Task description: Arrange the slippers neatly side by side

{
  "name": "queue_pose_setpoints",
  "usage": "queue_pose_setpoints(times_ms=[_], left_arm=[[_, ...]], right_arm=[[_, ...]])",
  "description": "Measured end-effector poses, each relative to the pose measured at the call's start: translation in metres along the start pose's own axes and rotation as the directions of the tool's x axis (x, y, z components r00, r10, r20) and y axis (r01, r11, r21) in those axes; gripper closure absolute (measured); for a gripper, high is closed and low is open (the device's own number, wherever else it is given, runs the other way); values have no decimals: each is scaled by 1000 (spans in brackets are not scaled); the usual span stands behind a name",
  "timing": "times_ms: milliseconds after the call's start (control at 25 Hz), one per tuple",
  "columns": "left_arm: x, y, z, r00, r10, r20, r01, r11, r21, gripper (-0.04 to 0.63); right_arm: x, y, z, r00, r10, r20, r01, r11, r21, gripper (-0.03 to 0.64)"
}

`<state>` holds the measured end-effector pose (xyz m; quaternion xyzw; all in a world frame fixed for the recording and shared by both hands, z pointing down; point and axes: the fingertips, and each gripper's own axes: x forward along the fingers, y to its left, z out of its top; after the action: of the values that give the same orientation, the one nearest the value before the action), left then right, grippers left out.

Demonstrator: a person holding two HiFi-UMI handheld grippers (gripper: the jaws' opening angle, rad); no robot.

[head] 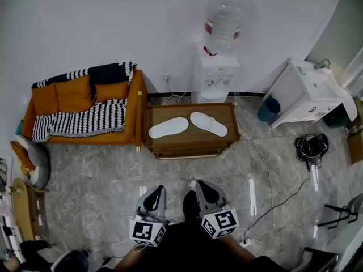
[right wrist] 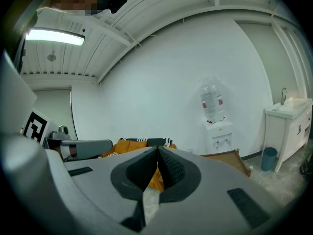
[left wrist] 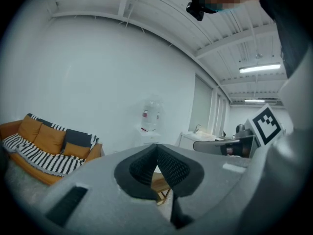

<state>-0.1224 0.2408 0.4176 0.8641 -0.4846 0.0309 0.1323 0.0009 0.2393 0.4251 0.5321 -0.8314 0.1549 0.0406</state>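
Head view: two white slippers are lying on a low wooden surface [head: 190, 145], which is sitting between an orange sofa [head: 74, 98] and a white cabinet [head: 306, 95], with a water dispenser [head: 215, 75] behind it. The left slipper [head: 168, 127] and the right slipper [head: 208, 123] are slanting toward each other like a shallow roof, close at the middle but apart, and not parallel. The left gripper [head: 157, 189] and the right gripper [head: 201, 185] are hanging over the tiled floor [head: 102, 180], well apart from the surface and pointing toward it

Left gripper view: the fingers [left wrist: 142, 168] are pressing together with nothing between them. Behind them a wooden leg of the surface is showing, with the sofa off to the left. No slipper is showing

Right gripper view: these fingers [right wrist: 172, 168] are also meeting tip to tip, holding nothing. The sofa is sitting behind them and an edge of the surface is showing to the right. No slipper is showing here either

The step in hand looks like the approach. Doing it well probably means opening the fingers before reaching, pinching one slipper by its rim, and swinging it parallel to the other, just beside it with ends level. Only the head view is showing how the slippers lie; only the gripper views are showing the fingers closed
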Motion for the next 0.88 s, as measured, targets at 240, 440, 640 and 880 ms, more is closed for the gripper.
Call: queue_pose_setpoints(times_ms=[240, 440, 640, 880], left_arm=[[66, 7, 20, 999, 40, -5, -41, 999, -22, 583], [121, 7, 31, 998, 64, -19, -65, 998, -24, 583], [166, 1, 36, 997, 74, -33, -75, 997, -21, 583], [203, -10, 39, 996, 75, -37, -76, 997, -16, 583]], right_arm=[[43, -53, 24, 999, 29, -20, -29, 1000, 6, 604], [74, -102, 40, 999, 38, -37, -38, 999, 7, 603], [96, -146, 47, 997, 46, -57, -46, 999, 7, 603], [110, -190, 46, 996, 37, -87, -37, 999, -7, 604]])
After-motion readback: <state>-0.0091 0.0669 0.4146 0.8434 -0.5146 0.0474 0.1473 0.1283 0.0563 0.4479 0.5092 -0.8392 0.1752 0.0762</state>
